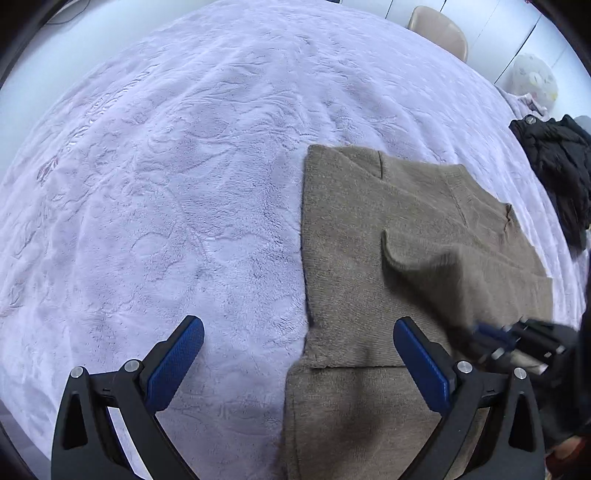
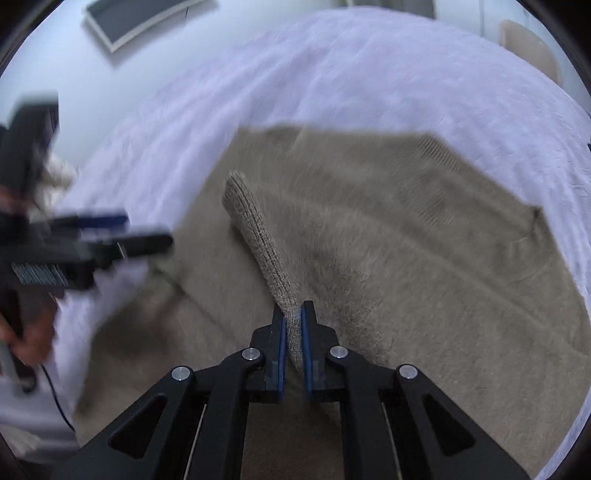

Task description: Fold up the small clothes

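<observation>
A tan knit garment (image 1: 354, 240) lies partly folded on a pale lilac fleece blanket (image 1: 166, 184). My left gripper (image 1: 299, 347) is open and empty, hovering over the garment's left edge near the camera. My right gripper (image 2: 292, 321) is shut on a ribbed strip of the tan garment (image 2: 255, 236), a cuff or sleeve end, and lifts it above the rest of the cloth (image 2: 424, 258). The right gripper also shows blurred in the left wrist view (image 1: 517, 339), at the garment's right side. The left gripper shows blurred in the right wrist view (image 2: 110, 236).
A heap of black clothing (image 1: 557, 173) lies at the blanket's right edge. A beige chair back (image 1: 439, 29) and a white patterned bag (image 1: 532, 81) stand beyond the far edge. A dark framed panel (image 2: 136, 18) lies on the floor.
</observation>
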`<state>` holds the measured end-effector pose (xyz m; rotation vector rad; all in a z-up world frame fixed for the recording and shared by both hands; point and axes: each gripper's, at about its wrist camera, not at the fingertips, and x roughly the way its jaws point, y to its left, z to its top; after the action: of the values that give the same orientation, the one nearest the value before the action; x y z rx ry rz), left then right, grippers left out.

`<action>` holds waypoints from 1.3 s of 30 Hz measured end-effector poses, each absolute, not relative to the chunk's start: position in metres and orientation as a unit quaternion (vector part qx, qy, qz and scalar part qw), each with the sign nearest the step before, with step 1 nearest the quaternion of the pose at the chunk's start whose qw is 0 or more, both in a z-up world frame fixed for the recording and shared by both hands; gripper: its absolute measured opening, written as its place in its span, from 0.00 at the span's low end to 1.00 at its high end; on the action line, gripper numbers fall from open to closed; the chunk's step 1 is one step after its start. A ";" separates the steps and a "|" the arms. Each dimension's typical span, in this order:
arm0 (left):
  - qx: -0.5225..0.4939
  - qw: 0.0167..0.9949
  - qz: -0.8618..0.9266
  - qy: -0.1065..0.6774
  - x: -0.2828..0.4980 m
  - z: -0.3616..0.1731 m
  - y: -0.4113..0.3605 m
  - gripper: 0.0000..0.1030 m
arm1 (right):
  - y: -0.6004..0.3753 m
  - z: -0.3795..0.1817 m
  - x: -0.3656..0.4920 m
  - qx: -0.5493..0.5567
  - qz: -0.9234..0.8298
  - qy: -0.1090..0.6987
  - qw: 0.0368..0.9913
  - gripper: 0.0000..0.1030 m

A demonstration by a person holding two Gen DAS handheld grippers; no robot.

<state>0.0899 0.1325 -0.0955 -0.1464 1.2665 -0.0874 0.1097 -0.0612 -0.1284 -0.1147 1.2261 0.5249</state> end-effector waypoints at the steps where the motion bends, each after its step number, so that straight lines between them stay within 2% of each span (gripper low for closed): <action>1: -0.076 0.801 -0.055 0.591 0.090 -0.093 0.133 1.00 | -0.057 -0.130 0.104 -0.073 0.239 0.568 0.784 0.22; 2: -0.083 0.799 -0.072 0.591 0.084 -0.091 0.125 1.00 | -0.057 -0.130 0.102 -0.078 0.236 0.564 0.787 0.37; 4: -0.108 0.787 -0.123 0.595 0.087 -0.090 0.118 1.00 | -0.069 -0.121 0.095 -0.055 0.223 0.563 0.794 0.47; 7: -0.149 0.758 -0.188 0.607 0.090 -0.089 0.095 1.00 | -0.106 -0.112 0.088 0.033 0.197 0.578 0.791 0.47; 10: -0.138 0.746 -0.201 0.620 0.093 -0.098 0.073 1.00 | -0.151 -0.111 0.070 0.130 0.164 0.591 0.779 0.47; 13: -0.142 0.734 -0.203 0.632 0.091 -0.105 0.065 0.88 | -0.196 -0.115 0.047 0.233 0.119 0.590 0.764 0.47; 14: -0.147 0.729 -0.202 0.637 0.090 -0.107 0.063 0.86 | -0.213 -0.117 0.040 0.263 0.101 0.586 0.760 0.47; 17: -0.162 0.717 -0.207 0.646 0.096 -0.115 0.059 0.61 | -0.257 -0.120 0.013 0.315 0.028 0.568 0.760 0.47; 18: -0.166 0.713 -0.207 0.650 0.098 -0.116 0.059 0.46 | -0.266 -0.122 0.007 0.331 0.014 0.564 0.756 0.47; 19: -0.168 0.710 -0.206 0.652 0.099 -0.120 0.059 0.25 | -0.280 -0.126 -0.003 0.363 0.000 0.558 0.747 0.47; 20: -0.166 0.710 -0.205 0.653 0.100 -0.121 0.058 0.14 | -0.294 -0.132 -0.011 0.399 -0.011 0.551 0.733 0.47; 21: -0.161 0.712 -0.199 0.654 0.100 -0.122 0.056 0.09 | -0.305 -0.140 -0.017 0.439 -0.023 0.543 0.715 0.47; 24: -0.149 0.730 -0.194 0.638 0.098 -0.112 0.052 0.09 | -0.329 -0.153 -0.025 0.510 -0.043 0.513 0.689 0.45; 26: -0.138 0.744 -0.190 0.625 0.091 -0.100 0.056 0.09 | -0.332 -0.155 -0.018 0.513 -0.047 0.505 0.693 0.07; 29: -0.130 0.755 -0.176 0.618 0.081 -0.097 0.067 0.09 | -0.326 -0.140 -0.004 0.470 -0.022 0.507 0.722 0.07; 32: -0.123 0.748 -0.161 0.632 0.076 -0.115 0.075 0.09 | -0.312 -0.145 0.007 0.405 -0.013 0.542 0.737 0.07; 35: -0.134 0.752 -0.152 0.628 0.071 -0.120 0.078 0.09 | -0.313 -0.162 0.004 0.422 -0.022 0.547 0.722 0.07; 36: -0.129 0.752 -0.149 0.629 0.071 -0.119 0.076 0.13 | -0.314 -0.164 0.004 0.434 -0.022 0.540 0.721 0.07; 37: -0.120 0.754 -0.144 0.630 0.071 -0.118 0.074 0.26 | -0.317 -0.163 0.002 0.446 -0.021 0.531 0.720 0.08; 38: -0.104 0.759 -0.137 0.628 0.071 -0.116 0.072 0.33 | -0.321 -0.161 0.000 0.447 -0.026 0.528 0.722 0.09; 39: -0.092 0.763 -0.132 0.625 0.070 -0.113 0.070 0.51 | -0.326 -0.159 -0.001 0.447 -0.031 0.526 0.723 0.10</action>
<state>0.0702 0.0705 -0.1128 -0.2006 1.3600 -0.2876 -0.0015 -0.3256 -0.1589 0.9859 1.1620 -0.0685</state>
